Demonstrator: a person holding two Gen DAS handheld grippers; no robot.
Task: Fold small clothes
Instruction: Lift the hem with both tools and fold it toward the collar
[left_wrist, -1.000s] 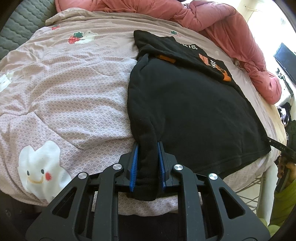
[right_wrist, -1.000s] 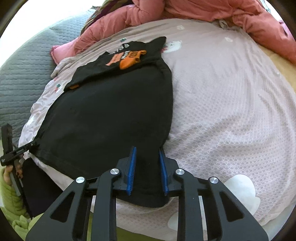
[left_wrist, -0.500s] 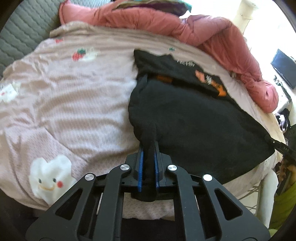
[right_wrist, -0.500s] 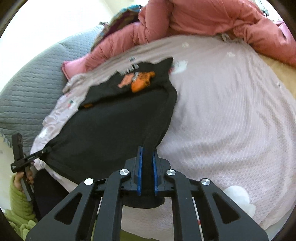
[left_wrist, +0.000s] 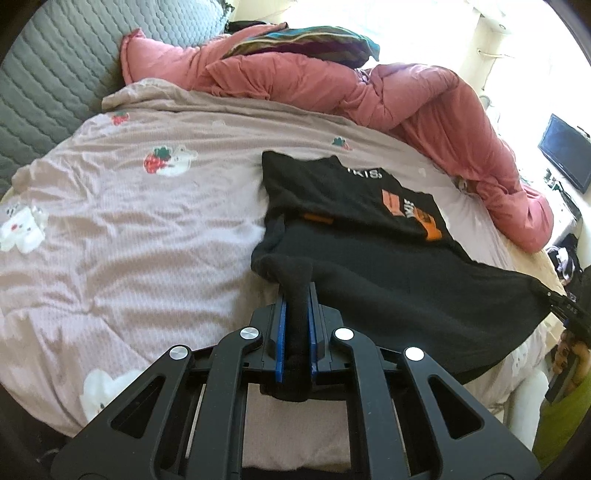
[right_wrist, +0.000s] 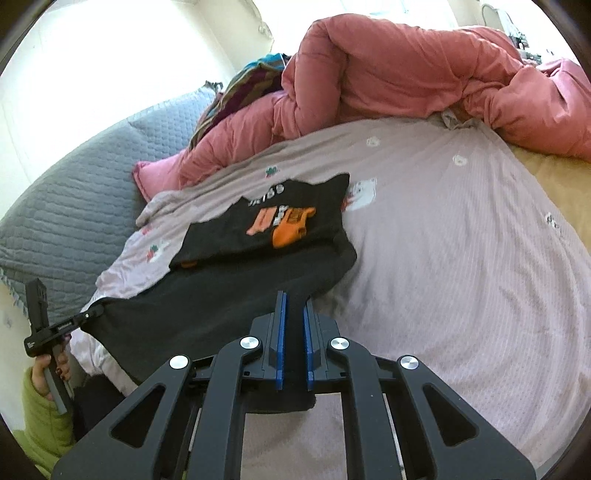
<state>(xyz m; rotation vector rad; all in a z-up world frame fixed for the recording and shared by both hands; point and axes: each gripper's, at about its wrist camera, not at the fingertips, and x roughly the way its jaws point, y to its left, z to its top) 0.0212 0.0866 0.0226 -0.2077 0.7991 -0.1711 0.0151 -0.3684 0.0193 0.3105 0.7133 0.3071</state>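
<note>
Two black two-finger grippers each pinch a near corner of the black cotton T-shirt with the orange print (left_wrist: 388, 266): the left gripper (left_wrist: 295, 314) and the right gripper (right_wrist: 294, 317) both have their blue pads clamped tight on bunched hem, jaws all but closed. The shirt lies on the pale pink patterned bedspread (left_wrist: 129, 240), its near edge raised, its top part already folded over. Lifting both corners evenly and keeping the hem taut should give a straight fold. Bare bedspread flanks the shirt; the crumpled salmon-pink duvet (right_wrist: 406, 74) bounds the far side.
</note>
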